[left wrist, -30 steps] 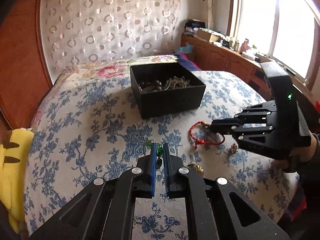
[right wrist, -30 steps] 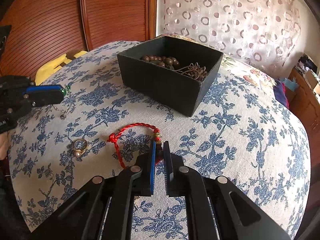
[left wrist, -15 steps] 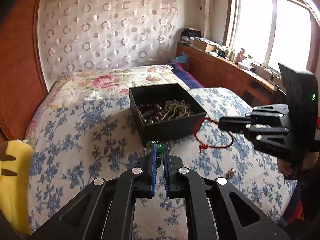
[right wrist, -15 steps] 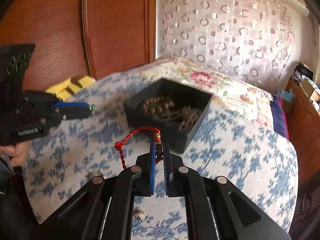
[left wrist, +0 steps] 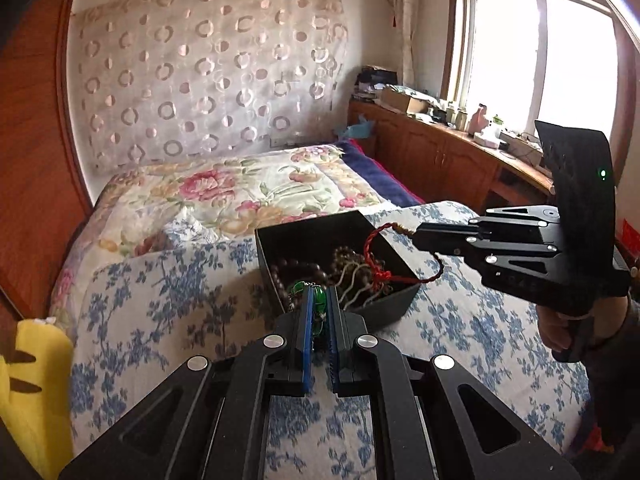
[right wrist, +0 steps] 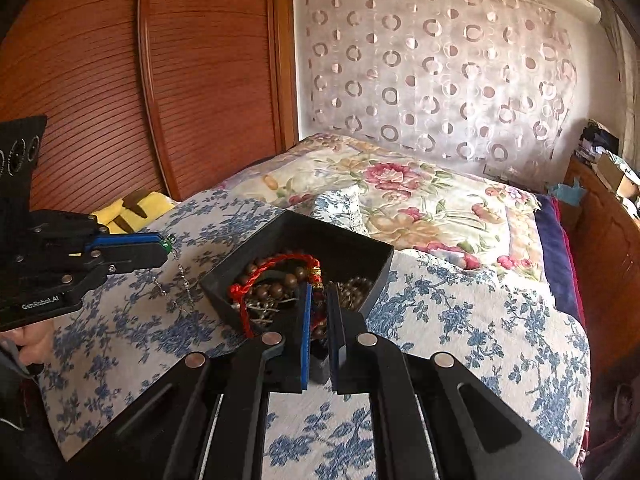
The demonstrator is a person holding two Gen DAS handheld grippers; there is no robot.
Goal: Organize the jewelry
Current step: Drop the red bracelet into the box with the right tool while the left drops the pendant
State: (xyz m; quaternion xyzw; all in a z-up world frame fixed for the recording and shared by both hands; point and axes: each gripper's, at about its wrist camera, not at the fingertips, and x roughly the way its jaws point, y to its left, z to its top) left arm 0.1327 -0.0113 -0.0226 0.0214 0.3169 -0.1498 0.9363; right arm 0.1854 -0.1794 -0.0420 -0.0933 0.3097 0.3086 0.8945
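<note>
While left view hides it, thin chain (right wrist: 176,288) dangling, left gripper (right wrist: 170,243).

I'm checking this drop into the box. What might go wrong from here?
The red cord bracelet, pinched by the right gripper, loops across the black box's rim and might drape outside. The left gripper pinches a green-beaded chain whose tail dangles beside the box and may miss it.

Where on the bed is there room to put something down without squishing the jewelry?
Bare blue-flowered bedspread lies on the black box's window side, running up to the pink-flowered quilt. There is more between the box and the yellow cushion. The box itself is crowded with beads, and both grippers hover at it.
</note>
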